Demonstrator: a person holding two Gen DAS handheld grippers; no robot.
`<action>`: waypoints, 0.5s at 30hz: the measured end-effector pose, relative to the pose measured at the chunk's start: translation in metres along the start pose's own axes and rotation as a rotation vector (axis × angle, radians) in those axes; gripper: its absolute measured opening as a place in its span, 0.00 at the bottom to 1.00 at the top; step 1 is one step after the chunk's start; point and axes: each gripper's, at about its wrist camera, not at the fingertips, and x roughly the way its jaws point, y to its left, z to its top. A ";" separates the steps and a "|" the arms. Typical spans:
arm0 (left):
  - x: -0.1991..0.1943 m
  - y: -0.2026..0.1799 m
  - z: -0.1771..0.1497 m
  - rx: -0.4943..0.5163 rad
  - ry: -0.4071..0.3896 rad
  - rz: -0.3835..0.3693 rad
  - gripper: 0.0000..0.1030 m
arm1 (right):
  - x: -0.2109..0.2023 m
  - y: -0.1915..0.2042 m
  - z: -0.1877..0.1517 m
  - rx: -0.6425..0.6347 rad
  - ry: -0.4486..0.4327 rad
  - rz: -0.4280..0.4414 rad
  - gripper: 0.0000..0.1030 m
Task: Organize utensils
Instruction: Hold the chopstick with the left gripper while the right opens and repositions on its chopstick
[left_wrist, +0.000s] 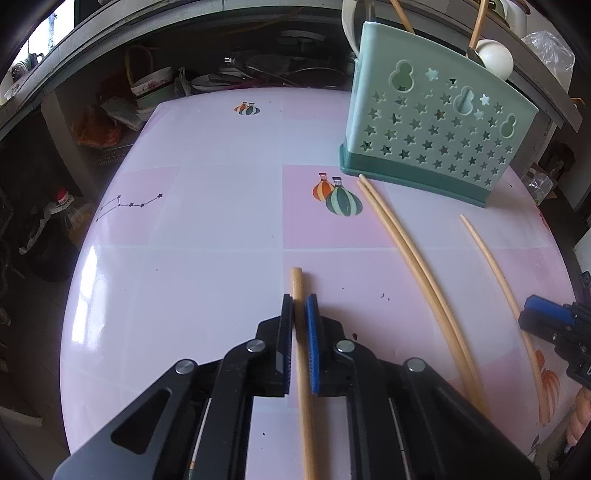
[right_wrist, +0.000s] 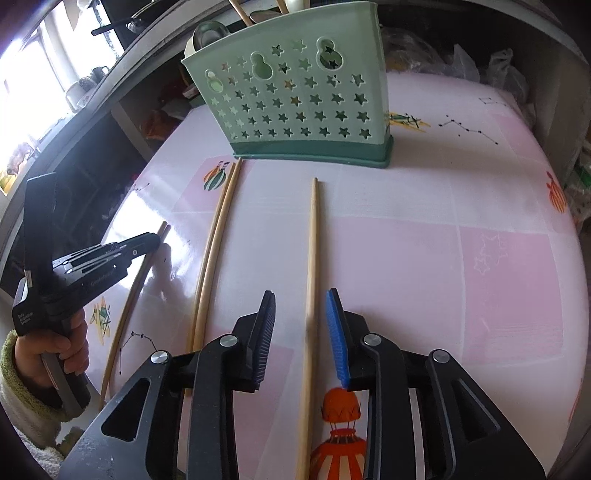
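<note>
Chopsticks are what matter here, four of them loose on the pink-and-white worktop (right_wrist: 480, 258), with more utensils already standing in the green star-cut caddy (right_wrist: 295, 99) near the far edge.

The left tongs (left_wrist: 299, 306) are pinched together on one chopstick (left_wrist: 297, 280) near its far tip, the long remainder running back under the tool toward the near edge. Held so close to one end, that stick has a lot of unsupported length; if it is lifted like this I would expect it to swing or pivot in the pads, and the free end could drag on the worktop or knock the neighbours.

The right tongs (right_wrist: 301, 306) stand apart, straddling a single chopstick (right_wrist: 314, 229) that lies between the pads without either one pressing it. It looks faintly blurred by the pads, so it may be free to roll. If the jaws close off-centre they could flick it sideways instead of catching it.

Between the two tools lies a pair of chopsticks (right_wrist: 218, 229), touching side by side, their far tips just short of the caddy's dark green base. A nudge from either tool would scatter them.

The caddy itself is tall and narrow at the base. A chopstick brought in at a slant could catch its rim or the handles already poking out, and a hard push might tip it toward the far edge.

A sleeved hand (right_wrist: 62, 350) grips the left tool's handle at the near left corner.
</note>
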 end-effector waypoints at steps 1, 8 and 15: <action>0.000 0.000 -0.001 -0.003 -0.004 0.002 0.06 | 0.002 0.001 0.004 -0.007 -0.003 -0.007 0.28; -0.002 -0.001 -0.005 -0.016 -0.022 0.004 0.06 | 0.022 0.007 0.026 -0.060 -0.007 -0.065 0.28; -0.002 0.005 -0.006 -0.050 -0.021 -0.026 0.06 | 0.040 0.016 0.036 -0.127 -0.002 -0.148 0.24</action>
